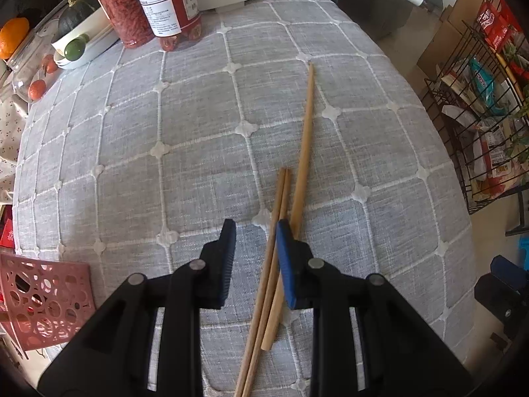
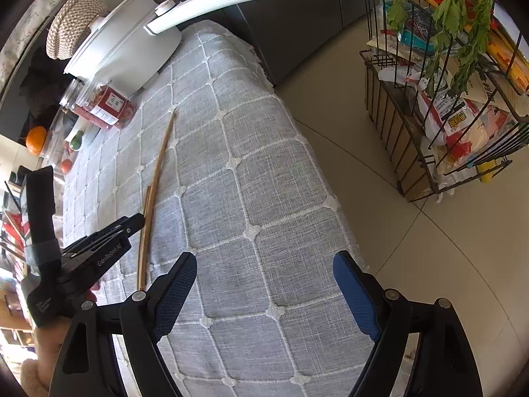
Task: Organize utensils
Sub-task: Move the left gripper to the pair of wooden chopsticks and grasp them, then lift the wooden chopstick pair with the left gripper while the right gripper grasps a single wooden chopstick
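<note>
On the grey checked tabletop [image 1: 198, 132] lie three wooden chopsticks [image 1: 281, 218], a pair crossing a longer one; the left tongs [image 1: 254, 258] stand partly spread, chopsticks against one pad, unpinched; the right tongs [image 2: 264, 294] spread wide, empty.

You can read "GenRobot.AI" in pale letters along the side of the left gripper [image 2: 132, 225], seen from the right wrist. The jar [image 1: 172, 6] carries a white and red label, and the shelf packets [image 2: 459, 119] show print, but both are too small to read.
</note>
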The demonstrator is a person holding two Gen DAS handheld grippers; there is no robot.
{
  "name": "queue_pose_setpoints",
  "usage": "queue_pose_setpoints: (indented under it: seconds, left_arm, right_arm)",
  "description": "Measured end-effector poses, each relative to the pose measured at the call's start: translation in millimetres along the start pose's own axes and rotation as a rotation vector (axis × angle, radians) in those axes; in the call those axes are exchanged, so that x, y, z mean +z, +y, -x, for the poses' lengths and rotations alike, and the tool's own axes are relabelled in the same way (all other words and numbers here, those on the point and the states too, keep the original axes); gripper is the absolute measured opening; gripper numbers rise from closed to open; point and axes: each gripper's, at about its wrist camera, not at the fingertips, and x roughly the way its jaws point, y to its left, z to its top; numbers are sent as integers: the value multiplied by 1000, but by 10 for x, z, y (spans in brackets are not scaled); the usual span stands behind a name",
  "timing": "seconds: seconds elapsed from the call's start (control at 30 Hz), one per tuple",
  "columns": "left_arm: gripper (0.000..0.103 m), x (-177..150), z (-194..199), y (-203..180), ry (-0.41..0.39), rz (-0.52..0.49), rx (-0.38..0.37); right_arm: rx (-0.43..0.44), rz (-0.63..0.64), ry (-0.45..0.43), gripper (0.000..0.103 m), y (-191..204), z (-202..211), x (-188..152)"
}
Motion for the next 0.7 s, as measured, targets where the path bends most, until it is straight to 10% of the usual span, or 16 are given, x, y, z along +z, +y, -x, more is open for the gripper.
queue_pose_setpoints:
  seconds: [0.3, 0.37, 0.7]
  left_arm:
    - [24, 106, -130, -82, 50, -3, -21]
    - [10, 98, -123, -97, 47, -20, -18]
    - [10, -162, 540, 58, -142, -133, -8]
  right_arm:
    - [-31, -8, -23, 86, 16, -3, 36]
    - [-30, -1, -21, 86, 42, -13, 50]
    - [-63, 58, -35, 86, 280, -33, 27]
